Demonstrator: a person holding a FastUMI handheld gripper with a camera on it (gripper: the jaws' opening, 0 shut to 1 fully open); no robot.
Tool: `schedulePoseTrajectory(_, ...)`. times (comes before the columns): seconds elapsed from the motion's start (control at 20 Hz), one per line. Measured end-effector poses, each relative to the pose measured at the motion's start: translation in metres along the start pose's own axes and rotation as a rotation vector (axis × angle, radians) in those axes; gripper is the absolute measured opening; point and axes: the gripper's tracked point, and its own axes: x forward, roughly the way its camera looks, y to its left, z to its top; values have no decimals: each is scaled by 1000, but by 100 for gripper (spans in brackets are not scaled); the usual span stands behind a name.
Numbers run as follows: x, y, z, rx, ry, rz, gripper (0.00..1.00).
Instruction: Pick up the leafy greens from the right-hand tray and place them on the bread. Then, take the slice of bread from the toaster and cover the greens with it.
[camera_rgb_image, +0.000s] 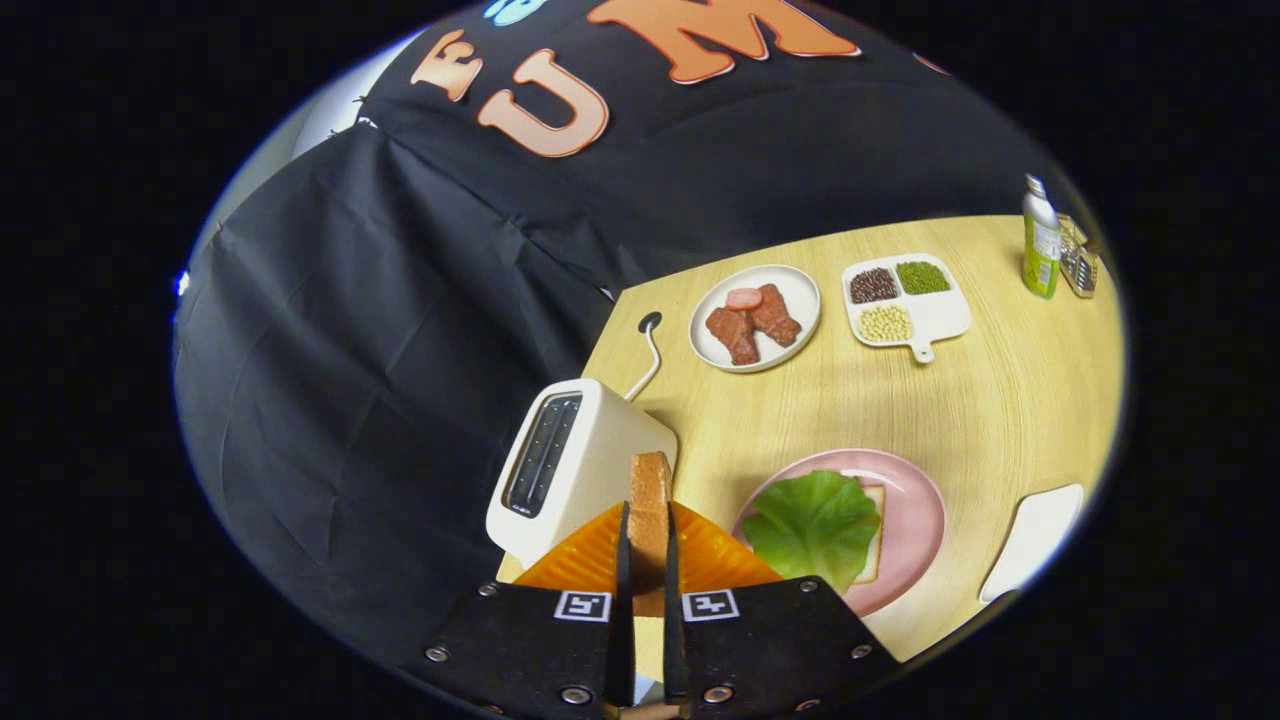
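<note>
Largest first: pale wooden surface (980, 400) across the right half of the frame, booth cloth behind on the left. Toaster (575, 465) at lower centre-left, slot empty and dark, cord trailing up toward the upper middle. Pink plate (920, 520) at lower right, carrying bottom bread (875, 535) almost hidden under greens (815, 525). So first half of task judged done; covering step in hand.

Claw (645, 545) at bottom centre, narrow, both fingers pressed on the flat faces of the top slice (650, 500), held on edge, upright, clear of the toaster and just left of the plate.

Risks, as judgement only:
- Slice gripped low, most of it standing free above the fingertips; likely to pivot or slip during the turn to flat.
- Squeezing harder to stop that could dent or tear the crumb.
- Lowered off-centre, could push the leaf sideways off the bottom bread, or land half on the plate rim.
- Swinging right too low could clip the toaster corner or the plate edge.

Pose: claw tilted downward over the near edge of the surface, pointing between toaster and plate. Hand behind it out of sight.
</note>
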Motion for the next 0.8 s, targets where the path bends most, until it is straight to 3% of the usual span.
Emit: schedulePoseTrajectory(0.8, 32, -120, -43, 128, 29, -51, 12)
